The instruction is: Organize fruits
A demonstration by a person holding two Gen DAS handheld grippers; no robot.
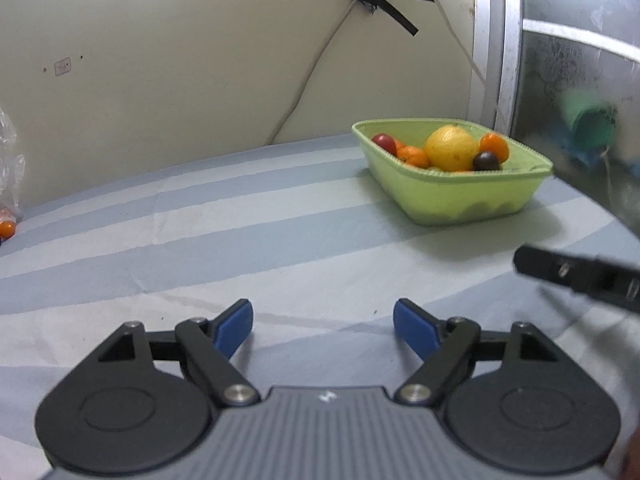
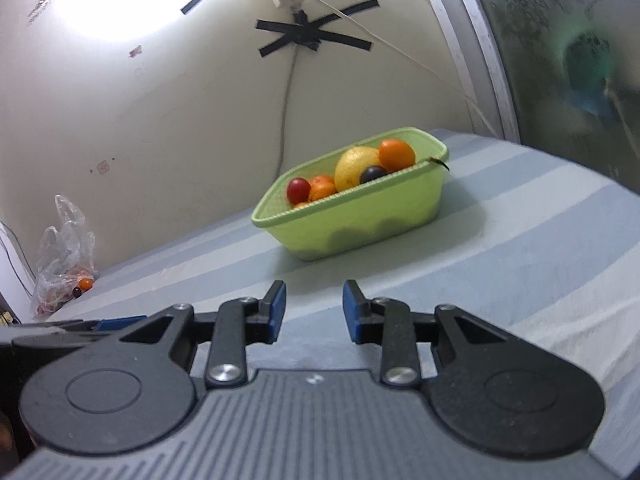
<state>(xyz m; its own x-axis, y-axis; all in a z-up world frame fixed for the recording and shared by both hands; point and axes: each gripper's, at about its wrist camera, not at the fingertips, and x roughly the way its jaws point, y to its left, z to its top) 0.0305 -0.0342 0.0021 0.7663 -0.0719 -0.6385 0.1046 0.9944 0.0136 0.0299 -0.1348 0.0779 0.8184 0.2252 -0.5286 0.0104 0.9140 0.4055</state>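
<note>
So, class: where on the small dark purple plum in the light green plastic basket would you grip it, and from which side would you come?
Grip the small dark purple plum across its round middle, coming from above. It sits high in the light green plastic basket, pressed against the large yellow citrus and an orange, with the near wall blocking a level approach. Probably only its top is free.

The striped surface (image 1: 280, 216) lies bare from the near edge to the far wall (image 1: 180, 80). A green basket (image 1: 472, 200) blocks the far right, beside a window frame (image 1: 492, 60); a plastic bag (image 2: 64, 248) crowds the far left corner.
</note>
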